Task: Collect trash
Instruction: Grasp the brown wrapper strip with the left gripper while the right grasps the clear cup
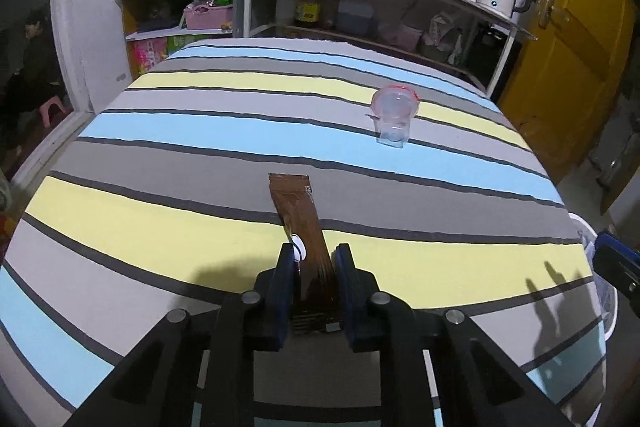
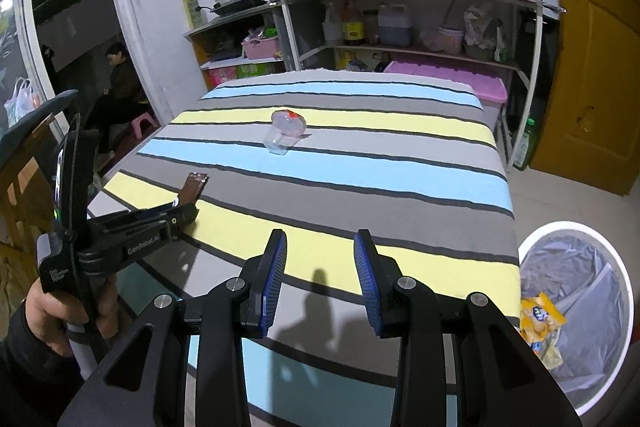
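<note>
A long brown wrapper (image 1: 298, 211) lies on the striped tablecloth (image 1: 200, 147), its near end between the blue pads of my left gripper (image 1: 315, 253), which is shut on it. The right wrist view shows the same wrapper (image 2: 192, 189) sticking out past the left gripper (image 2: 186, 213) at the table's left side. A clear plastic cup (image 1: 394, 117) with a red-edged rim lies on its side further back, also in the right wrist view as the cup (image 2: 287, 131). My right gripper (image 2: 320, 251) hovers open over the near edge of the table, with nothing between its fingers.
A white trash bin (image 2: 568, 225) with a clear liner stands on the floor at the table's right corner, a yellow packet (image 2: 542, 315) inside. Shelves (image 2: 400, 47) with cookware stand behind the table, a yellow door (image 2: 592, 67) is at the right, and a person (image 2: 116, 75) sits at the far left.
</note>
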